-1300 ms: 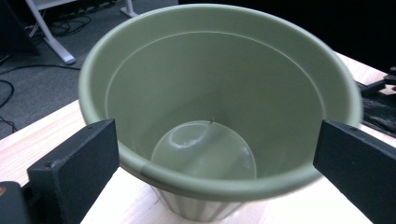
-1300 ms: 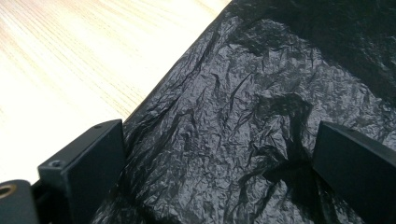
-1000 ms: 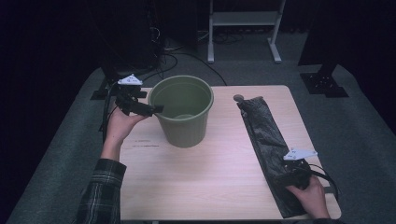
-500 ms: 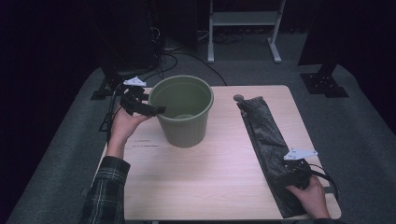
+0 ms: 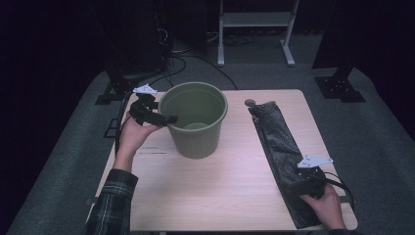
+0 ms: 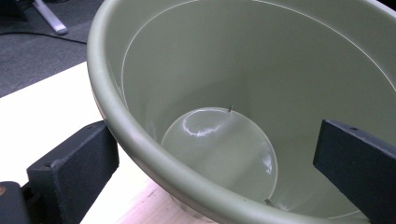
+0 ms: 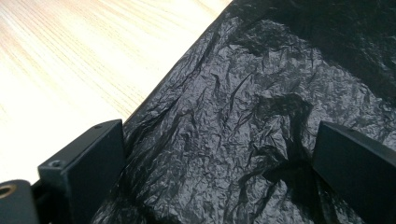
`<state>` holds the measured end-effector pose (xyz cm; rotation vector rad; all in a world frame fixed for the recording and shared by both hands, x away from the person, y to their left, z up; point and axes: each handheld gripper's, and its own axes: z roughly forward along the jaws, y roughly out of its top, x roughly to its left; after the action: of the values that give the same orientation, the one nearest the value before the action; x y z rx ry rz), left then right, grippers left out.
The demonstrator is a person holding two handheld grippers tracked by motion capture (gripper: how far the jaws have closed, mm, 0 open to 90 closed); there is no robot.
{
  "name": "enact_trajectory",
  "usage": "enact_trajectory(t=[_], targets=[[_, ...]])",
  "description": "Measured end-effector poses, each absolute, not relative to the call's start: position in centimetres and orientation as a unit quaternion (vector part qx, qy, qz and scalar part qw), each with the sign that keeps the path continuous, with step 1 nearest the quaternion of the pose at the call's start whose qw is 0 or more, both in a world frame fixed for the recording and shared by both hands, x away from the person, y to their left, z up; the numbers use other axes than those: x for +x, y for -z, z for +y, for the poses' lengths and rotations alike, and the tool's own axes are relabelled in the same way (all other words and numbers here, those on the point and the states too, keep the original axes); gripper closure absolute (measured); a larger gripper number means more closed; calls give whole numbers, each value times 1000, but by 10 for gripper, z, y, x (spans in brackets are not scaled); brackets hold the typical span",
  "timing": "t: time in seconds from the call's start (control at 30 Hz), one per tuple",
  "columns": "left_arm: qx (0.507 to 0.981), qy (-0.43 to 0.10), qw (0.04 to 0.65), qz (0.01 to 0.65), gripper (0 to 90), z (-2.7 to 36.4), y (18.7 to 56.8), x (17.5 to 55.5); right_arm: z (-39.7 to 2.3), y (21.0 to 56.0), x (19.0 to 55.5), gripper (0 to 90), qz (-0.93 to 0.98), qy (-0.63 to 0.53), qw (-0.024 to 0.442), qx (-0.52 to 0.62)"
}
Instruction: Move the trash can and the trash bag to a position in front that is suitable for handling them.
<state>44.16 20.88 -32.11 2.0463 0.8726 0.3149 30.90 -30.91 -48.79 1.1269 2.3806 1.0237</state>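
A green plastic bucket [image 5: 195, 125] stands upright and empty on the wooden table [image 5: 215, 191], left of centre. My left gripper [image 5: 169, 118] is open at the bucket's left rim. In the left gripper view my left gripper [image 6: 219, 156] straddles the bucket's rim [image 6: 140, 140], one jaw outside the wall and one inside. A long black plastic bag [image 5: 276, 142] lies flat along the table's right side. My right gripper [image 5: 299, 185] is open low over the bag's near end. In the right gripper view the crinkled bag [image 7: 261, 93] lies between the jaws of my right gripper [image 7: 219, 156].
A small dark round thing [image 5: 249, 103] sits at the bag's far end. Bare wood lies between bucket and bag and along the front edge. A grey floor surrounds the table, with cables [image 5: 181, 61] and a white stand [image 5: 254, 29] behind it.
My left gripper has crept slightly to the right, onto the bucket's rim. The bucket, the bag and my right gripper have stayed put.
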Motion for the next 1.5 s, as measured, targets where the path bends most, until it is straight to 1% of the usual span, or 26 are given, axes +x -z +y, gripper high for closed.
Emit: enact_trajectory(t=[0.3,0.73,1.0,1.23,1.33,1.5], targets=[[822,-117,450,328,0,196,324,423,-309,488,309,17,832,-357,158,394],[841,-93,454,278,0,164,325,395,-309,488,309,17,832,-357,158,395],[843,-80,462,265,0,151,328,375,-308,488,309,17,832,-355,159,395],[844,-85,463,257,0,143,331,370,-308,488,309,17,833,-355,159,394],[844,-74,468,253,0,139,334,370,-308,488,309,17,833,-355,159,394],[844,-71,469,251,0,131,334,371,-308,488,309,17,833,-354,159,395]])
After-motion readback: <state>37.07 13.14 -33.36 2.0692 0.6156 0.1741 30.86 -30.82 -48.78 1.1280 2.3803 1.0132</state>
